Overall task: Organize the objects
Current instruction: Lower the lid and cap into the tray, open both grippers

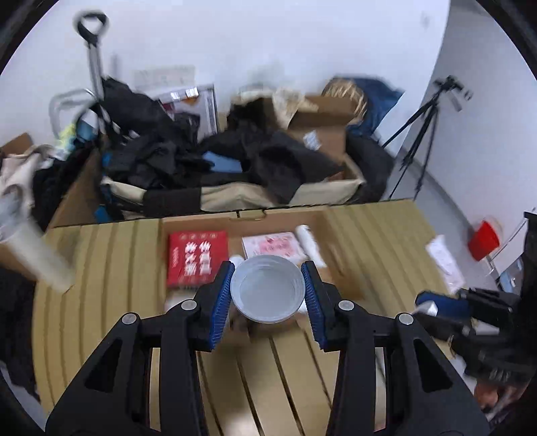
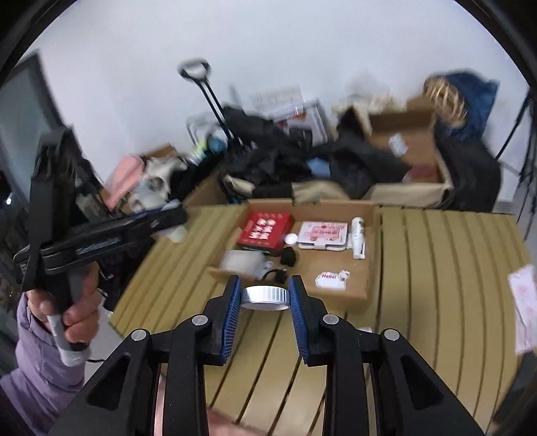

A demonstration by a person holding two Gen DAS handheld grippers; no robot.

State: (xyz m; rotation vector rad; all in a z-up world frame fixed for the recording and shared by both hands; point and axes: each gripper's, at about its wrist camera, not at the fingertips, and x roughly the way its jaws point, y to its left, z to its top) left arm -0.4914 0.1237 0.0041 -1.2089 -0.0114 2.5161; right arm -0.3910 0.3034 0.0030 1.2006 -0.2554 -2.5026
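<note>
White wall (image 1: pixel 268 40) behind. Against it: heap of dark clothes (image 1: pixel 188 151) spilling over big cardboard boxes (image 1: pixel 322 134). Trolley handle (image 1: pixel 92 28) sticks up on left of heap. Blue bundle (image 2: pixel 470 100) atop far box. Black tripod (image 1: pixel 426 127) stands at right, near wall. Red bin (image 1: pixel 483 239) on floor, blurred. Pink cloth (image 2: pixel 126 176) beside pale shoes, details unclear.

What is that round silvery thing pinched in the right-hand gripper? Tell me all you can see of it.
The silver lid is a low round disc, metallic-looking, with a ribbed side band and a paler flat face. It lies level, seen edge-on, clamped at opposite sides between the right gripper's blue pads, above the slatted table.
</note>
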